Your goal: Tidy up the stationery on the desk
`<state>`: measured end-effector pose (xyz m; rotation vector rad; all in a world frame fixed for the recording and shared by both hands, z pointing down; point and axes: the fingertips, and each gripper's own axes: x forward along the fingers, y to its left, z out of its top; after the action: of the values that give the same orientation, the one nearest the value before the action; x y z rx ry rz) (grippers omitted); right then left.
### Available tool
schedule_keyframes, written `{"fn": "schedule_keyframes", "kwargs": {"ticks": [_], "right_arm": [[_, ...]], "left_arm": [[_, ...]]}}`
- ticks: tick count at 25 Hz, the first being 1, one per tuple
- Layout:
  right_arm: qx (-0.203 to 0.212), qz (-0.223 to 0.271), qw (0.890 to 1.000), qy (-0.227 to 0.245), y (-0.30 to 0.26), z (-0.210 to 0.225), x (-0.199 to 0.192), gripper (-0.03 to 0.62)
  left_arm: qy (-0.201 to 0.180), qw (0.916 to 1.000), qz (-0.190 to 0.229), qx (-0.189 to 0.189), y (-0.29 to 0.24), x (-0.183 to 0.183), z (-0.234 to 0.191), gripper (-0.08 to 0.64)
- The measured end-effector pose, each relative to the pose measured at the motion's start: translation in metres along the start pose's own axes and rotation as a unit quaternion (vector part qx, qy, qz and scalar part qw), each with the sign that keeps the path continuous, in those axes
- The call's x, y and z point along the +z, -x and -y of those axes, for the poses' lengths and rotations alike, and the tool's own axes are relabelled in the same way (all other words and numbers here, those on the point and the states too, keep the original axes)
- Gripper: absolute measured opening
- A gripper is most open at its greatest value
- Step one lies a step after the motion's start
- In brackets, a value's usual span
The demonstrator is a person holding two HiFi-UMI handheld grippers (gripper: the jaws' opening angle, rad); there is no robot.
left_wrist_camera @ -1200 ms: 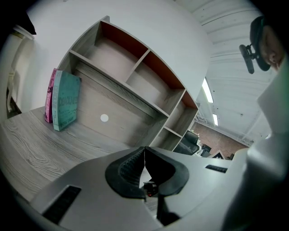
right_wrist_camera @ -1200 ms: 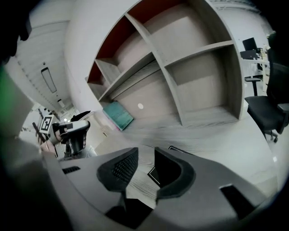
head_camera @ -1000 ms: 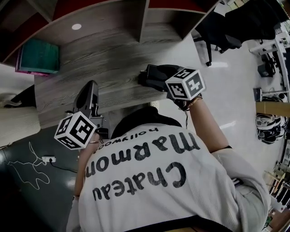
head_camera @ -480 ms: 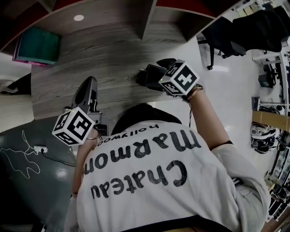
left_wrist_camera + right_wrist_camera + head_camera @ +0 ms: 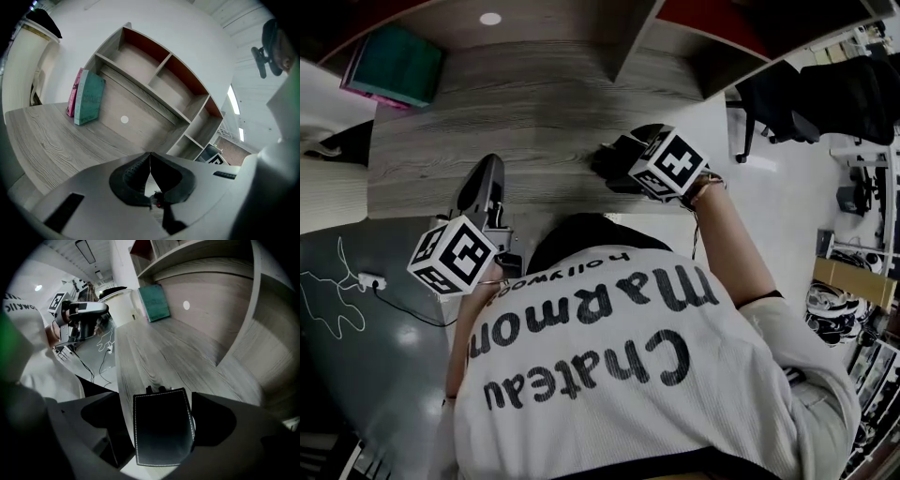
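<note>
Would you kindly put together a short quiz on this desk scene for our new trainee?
1. True or false: the left gripper has its jaws wide apart.
2. What sits between the jaws of the right gripper? A) a black case B) a stapler C) nothing
3. What colour is the book standing next to the teal book on the desk?
Key: 1 false, they are together. 2 A; the jaws have just been opening and stand apart with the case between them. 3 pink.
</note>
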<state>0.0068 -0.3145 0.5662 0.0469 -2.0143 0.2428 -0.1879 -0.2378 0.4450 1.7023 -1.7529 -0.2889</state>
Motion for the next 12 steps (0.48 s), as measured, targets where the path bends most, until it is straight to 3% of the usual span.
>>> {"fn": "schedule_keyframes", "kwargs": {"ticks": [12], "right_arm": [[-0.005, -0.049, 0.998, 0.044, -0.023, 0.006, 0.001, 0.469]], "left_arm": [[0.019, 0.9989, 0.022, 0.036, 0.015, 0.000, -0.020, 0.017]]}}
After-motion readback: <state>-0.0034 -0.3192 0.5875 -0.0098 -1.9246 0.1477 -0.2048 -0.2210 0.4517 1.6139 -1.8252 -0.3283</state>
